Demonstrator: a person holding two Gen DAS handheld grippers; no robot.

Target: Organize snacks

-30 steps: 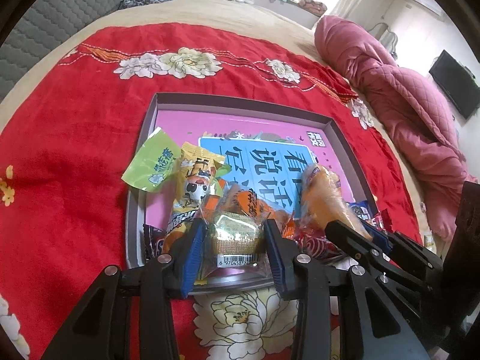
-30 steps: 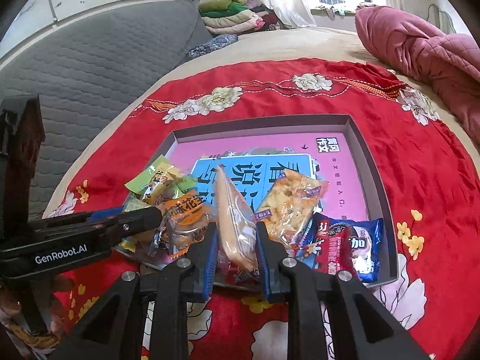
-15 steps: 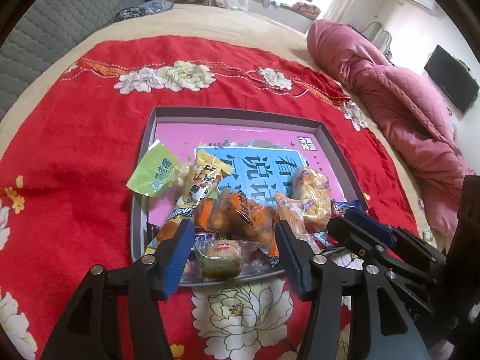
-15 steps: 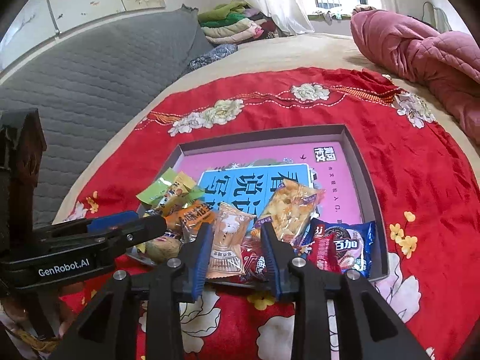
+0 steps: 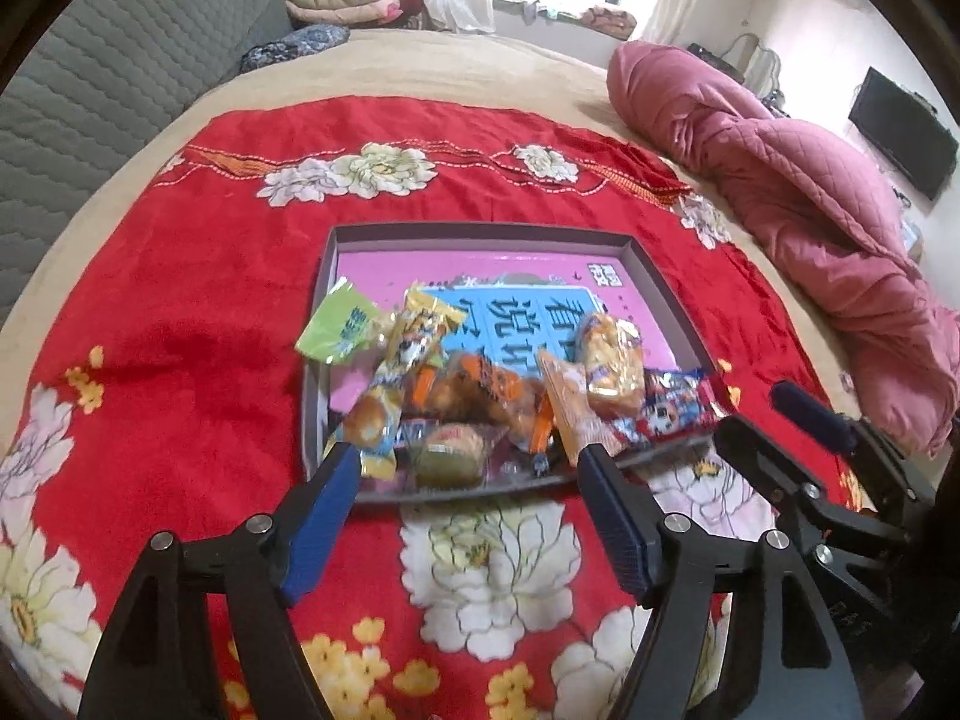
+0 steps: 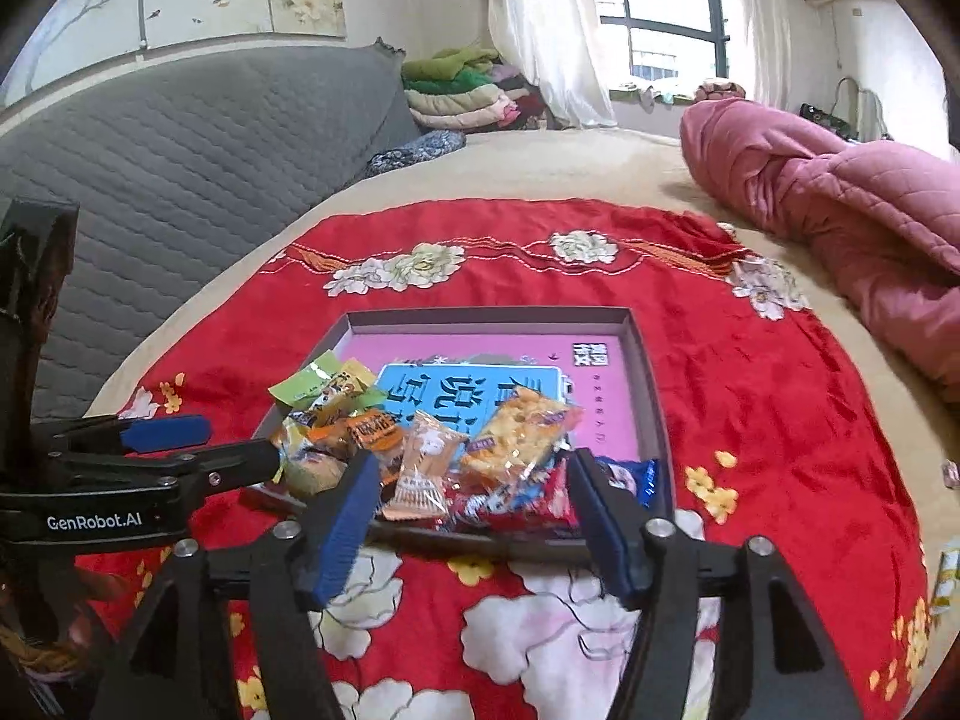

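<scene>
A shallow grey box (image 5: 480, 232) (image 6: 645, 360) with a pink and blue bottom lies on a red flowered blanket. Several wrapped snacks are piled at its near end: a green-wrapped cake (image 5: 450, 456), an orange pack (image 5: 480, 390), a peach packet (image 6: 420, 468), a cracker pack (image 6: 519, 435), a green sachet (image 5: 336, 330). My left gripper (image 5: 465, 462) is open and empty, just short of the box's near rim. My right gripper (image 6: 471, 462) is open and empty over the near rim. Each gripper also shows in the other's view.
The red blanket (image 5: 180, 360) covers a beige bed. A pink quilt (image 5: 810, 228) (image 6: 840, 192) is bunched at the right. A grey padded headboard (image 6: 180, 138) and folded bedding (image 6: 462, 90) lie at the far left.
Both grippers opened and let go of their snacks, the left a green-wrapped cake, the right a peach packet, which now lie in the box. Both grippers drew back toward me.
</scene>
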